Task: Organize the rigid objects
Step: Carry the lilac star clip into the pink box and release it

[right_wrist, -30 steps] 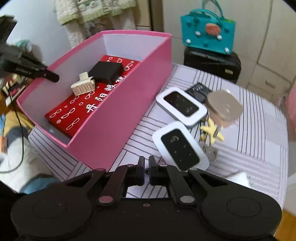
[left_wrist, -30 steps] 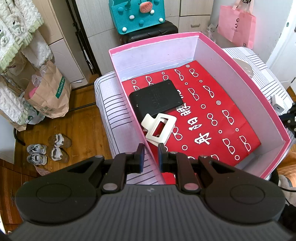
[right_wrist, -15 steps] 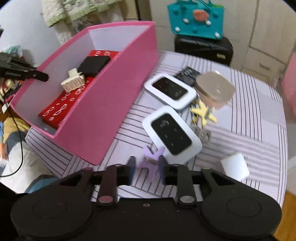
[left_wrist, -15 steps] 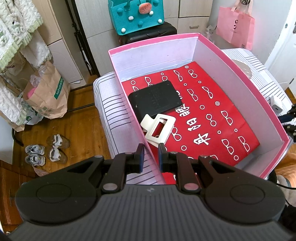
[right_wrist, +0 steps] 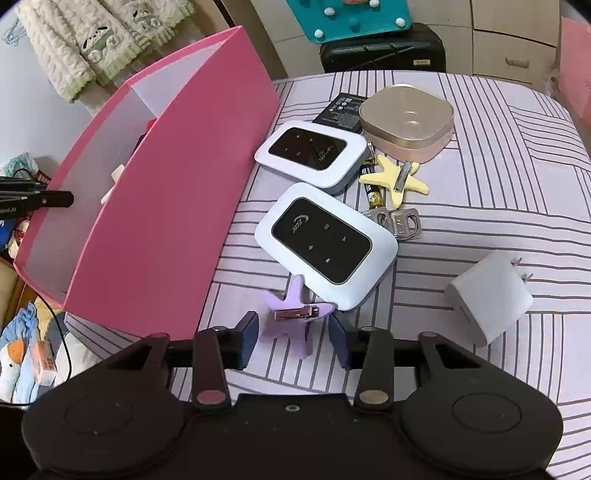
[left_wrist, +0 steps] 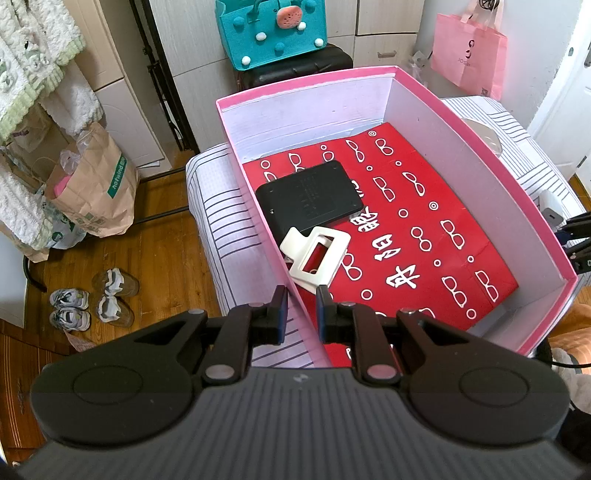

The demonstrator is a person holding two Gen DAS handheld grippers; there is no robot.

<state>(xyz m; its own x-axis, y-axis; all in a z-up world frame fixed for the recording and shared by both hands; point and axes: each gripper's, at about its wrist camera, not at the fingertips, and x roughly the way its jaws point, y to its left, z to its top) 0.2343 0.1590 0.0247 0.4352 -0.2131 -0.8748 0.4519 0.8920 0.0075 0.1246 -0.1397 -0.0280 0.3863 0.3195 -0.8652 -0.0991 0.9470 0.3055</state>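
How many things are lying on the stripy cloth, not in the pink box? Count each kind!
Star clips: 2 (purple, yellow)
Routers: 2
Charger: 1
Gold case: 1
Keys: 1 bunch
Battery: 1
Black card: 1
Total: 9

Daylit room: wooden floor (left_wrist: 159, 254), pale cabinets (left_wrist: 384, 33), a striped cloth-covered table (right_wrist: 498, 236), towels (left_wrist: 33, 48) hanging left.

Pink box (left_wrist: 461, 125), red glasses-print sheet (left_wrist: 424, 206), purple star clip (right_wrist: 293, 314), striped cloth (right_wrist: 480, 229).
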